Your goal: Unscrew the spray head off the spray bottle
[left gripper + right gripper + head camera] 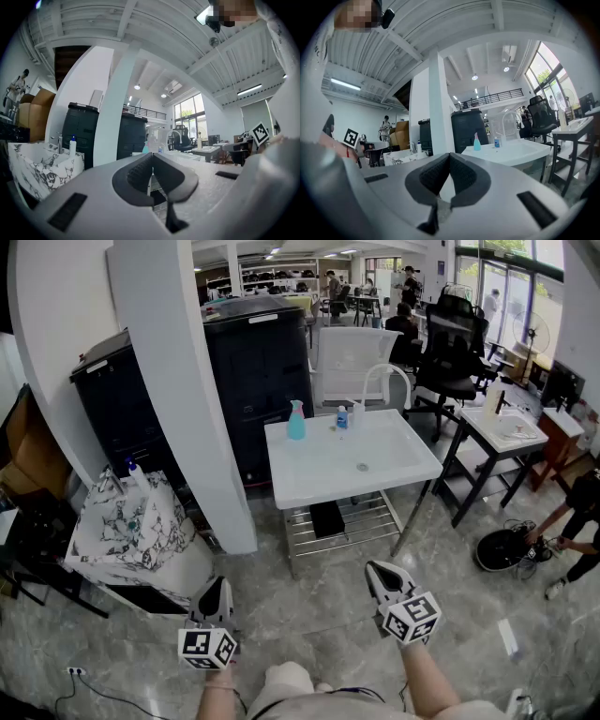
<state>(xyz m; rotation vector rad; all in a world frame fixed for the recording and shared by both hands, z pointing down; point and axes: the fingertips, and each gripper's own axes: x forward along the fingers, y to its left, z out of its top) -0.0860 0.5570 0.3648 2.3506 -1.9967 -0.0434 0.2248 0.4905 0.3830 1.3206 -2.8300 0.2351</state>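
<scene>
The task is judged not yet started. The spray bottle (296, 420) stands upright on the back rim of the white sink (349, 486), upper centre of the head view, well apart from both tools. The left tool (151, 164) and right tool (449, 164) are closed together on nothing. An approach is needed next, with the jaws opened, one tool for the body and one for the head. The bottle looks teal; its fill level cannot be told.

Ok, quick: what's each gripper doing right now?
Left gripper: closed, holding nothing.
Right gripper: closed, holding nothing.
</scene>
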